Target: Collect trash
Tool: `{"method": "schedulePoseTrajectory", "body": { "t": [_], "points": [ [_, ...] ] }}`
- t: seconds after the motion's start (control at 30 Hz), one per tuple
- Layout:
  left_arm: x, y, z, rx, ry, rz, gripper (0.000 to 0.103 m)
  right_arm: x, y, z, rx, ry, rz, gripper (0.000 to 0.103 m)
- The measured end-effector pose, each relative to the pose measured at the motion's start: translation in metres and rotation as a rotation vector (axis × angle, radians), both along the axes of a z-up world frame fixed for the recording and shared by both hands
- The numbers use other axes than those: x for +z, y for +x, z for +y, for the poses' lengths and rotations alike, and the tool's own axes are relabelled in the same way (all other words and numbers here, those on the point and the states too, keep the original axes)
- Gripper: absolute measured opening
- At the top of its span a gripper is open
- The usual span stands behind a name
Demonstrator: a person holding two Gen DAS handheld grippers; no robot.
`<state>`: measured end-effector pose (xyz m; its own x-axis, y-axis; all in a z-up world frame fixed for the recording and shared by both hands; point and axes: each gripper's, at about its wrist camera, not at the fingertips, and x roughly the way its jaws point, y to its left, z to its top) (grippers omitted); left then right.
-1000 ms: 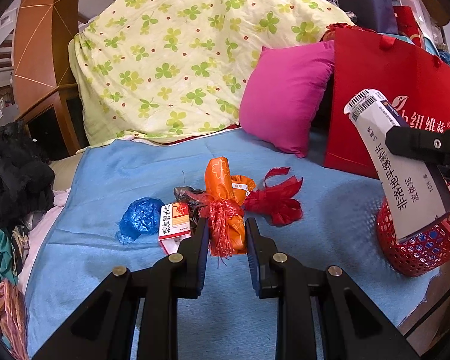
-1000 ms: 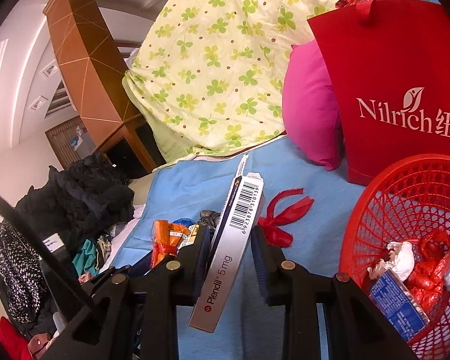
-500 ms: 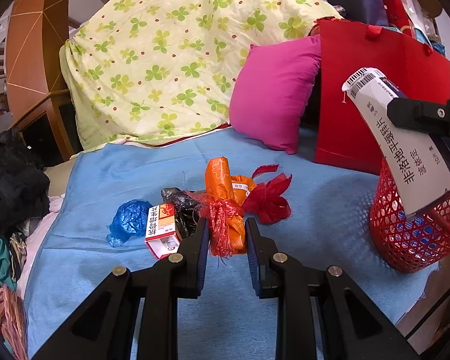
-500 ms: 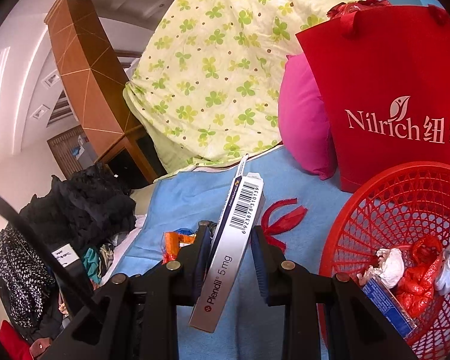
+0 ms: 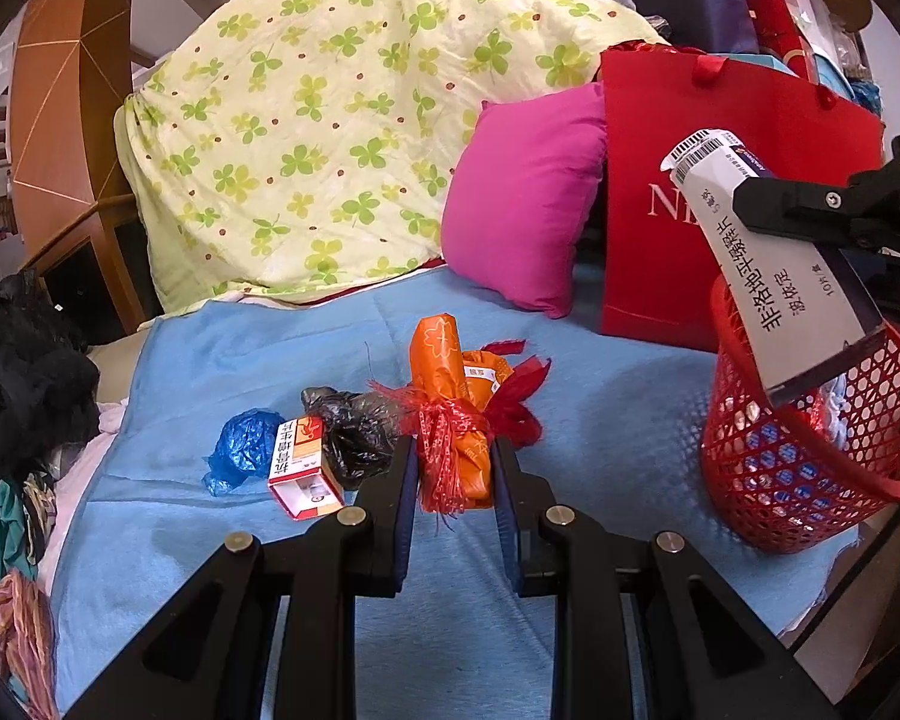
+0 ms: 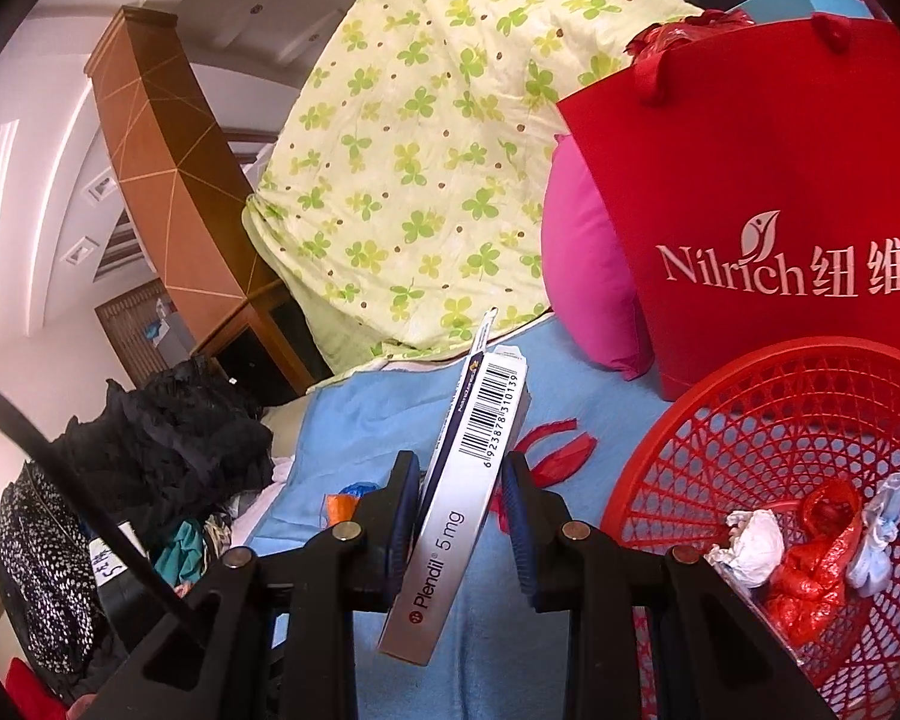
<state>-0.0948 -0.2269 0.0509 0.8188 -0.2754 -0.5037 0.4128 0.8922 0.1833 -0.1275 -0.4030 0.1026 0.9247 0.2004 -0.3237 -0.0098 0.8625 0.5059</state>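
Pinching a flat white-and-navy cardboard medicine box (image 6: 468, 480) edge-on between the pressed-in black jaws of the right gripper (image 6: 461, 480), tilted, just beside the rim of the round red plastic mesh basket (image 6: 768, 414). Clamping an orange plastic-wrapped bundle tied with frayed red ribbon (image 5: 455, 420) between the narrowed jaws of the left gripper (image 5: 453, 468), over the blue towel-covered bed (image 5: 246, 348).

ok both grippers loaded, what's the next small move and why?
Probably carry the right gripper a bit further right until the Plendil box hangs over the red basket, then release. The box is clamped but sits left of the rim. The left gripper holds the orange packet and can follow.
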Motion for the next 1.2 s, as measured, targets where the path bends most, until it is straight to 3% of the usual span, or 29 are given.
{"method": "schedulePoseTrajectory", "body": {
  "t": [0.77,1.2],
  "points": [
    [0.024,-0.027,-0.052,-0.061,0.062,-0.042,0.025,0.012,-0.040,-0.055,-0.088,0.101,-0.127,0.030],
    [0.033,-0.039,-0.081,-0.108,0.091,-0.053,0.025,0.011,-0.054,-0.082,-0.141,0.136,-0.140,0.030]
  ]
}}
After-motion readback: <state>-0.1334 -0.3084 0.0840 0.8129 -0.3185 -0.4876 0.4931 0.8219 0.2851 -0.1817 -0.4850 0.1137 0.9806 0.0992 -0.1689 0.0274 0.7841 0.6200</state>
